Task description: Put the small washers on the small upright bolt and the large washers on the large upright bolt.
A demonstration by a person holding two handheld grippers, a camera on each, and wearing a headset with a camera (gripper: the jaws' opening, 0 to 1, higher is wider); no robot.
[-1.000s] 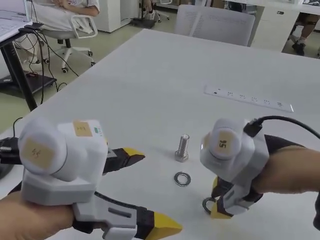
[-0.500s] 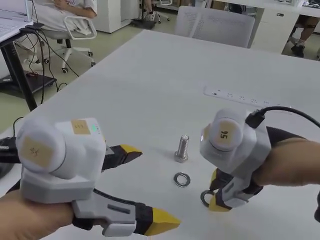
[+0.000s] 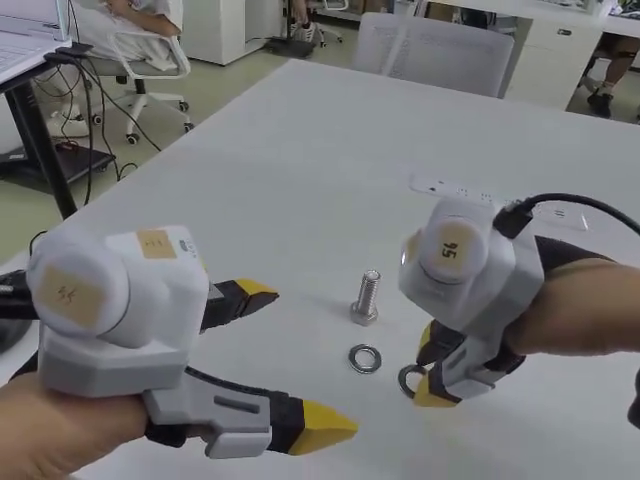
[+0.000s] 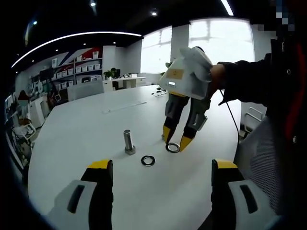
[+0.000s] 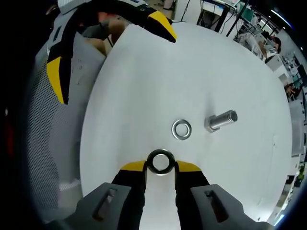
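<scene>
A washer (image 5: 160,162) was pinched by the right gripper (image 5: 161,167), raised slightly since before, its two-digit sticker (image 3: 447,252) unclear; the left gripper (image 4: 162,164) was spread wide, empty.

Head view: bright, evenly lit, diffuse office light from above. White worktop (image 3: 300,180) near washed-out, no hard glare. Faint, soft shadows under bolt (image 3: 366,297) and loose washer (image 3: 365,357). Slightly soft on the near white housing of left tool (image 3: 290,360); sharp enough mid-frame.

Left gripper view: strongly backlit by blown-out windows (image 4: 218,38), ceiling strip light (image 4: 72,36) bent into an arc, room dim and dark toward edges, right tool (image 4: 175,139) in half-shade, heavy fisheye curvature.

Right gripper view: worktop bright and flat, small glint on gripped washer (image 5: 160,161), left side murky, edges stretched and soft.
</scene>
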